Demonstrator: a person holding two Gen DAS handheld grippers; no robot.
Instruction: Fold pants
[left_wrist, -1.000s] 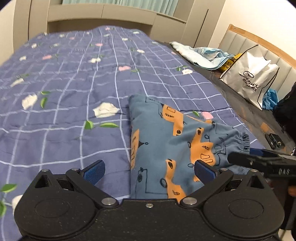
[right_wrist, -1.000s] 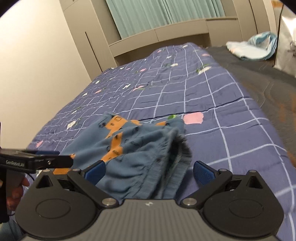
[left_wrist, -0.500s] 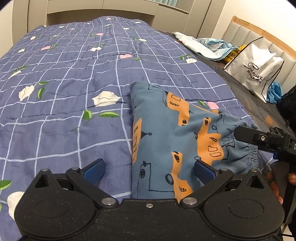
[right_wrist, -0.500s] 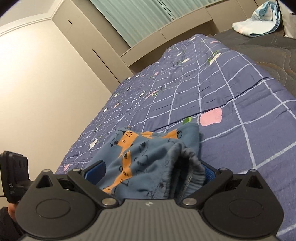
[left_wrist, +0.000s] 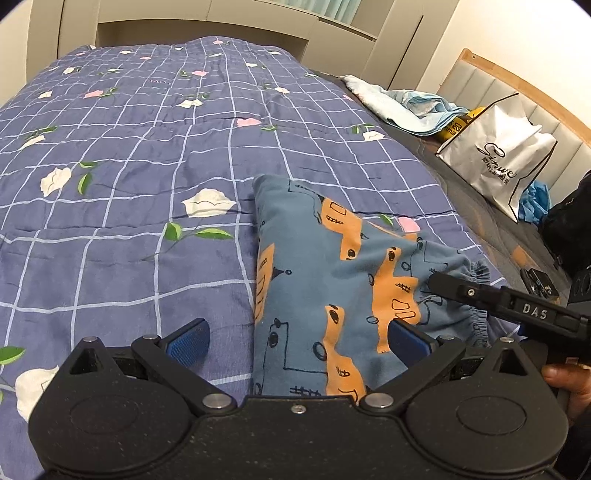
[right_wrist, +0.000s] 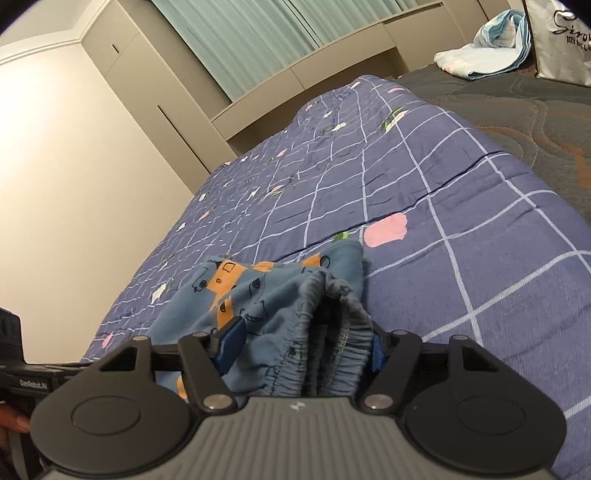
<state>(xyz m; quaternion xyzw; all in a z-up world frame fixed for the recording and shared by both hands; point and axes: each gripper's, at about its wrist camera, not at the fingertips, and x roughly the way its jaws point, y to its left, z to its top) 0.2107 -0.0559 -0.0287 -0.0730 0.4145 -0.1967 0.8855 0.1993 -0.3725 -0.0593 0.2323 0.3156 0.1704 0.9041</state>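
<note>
Right gripper closing around bunched pants waistband (layers uneven): risk of pinching only one layer. Left gripper wide, empty.

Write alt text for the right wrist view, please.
The right claw is closing around the gathered waistband of blue and orange pants on a purple checked quilt. Behind stand beige cabinets and a green curtain.
</note>
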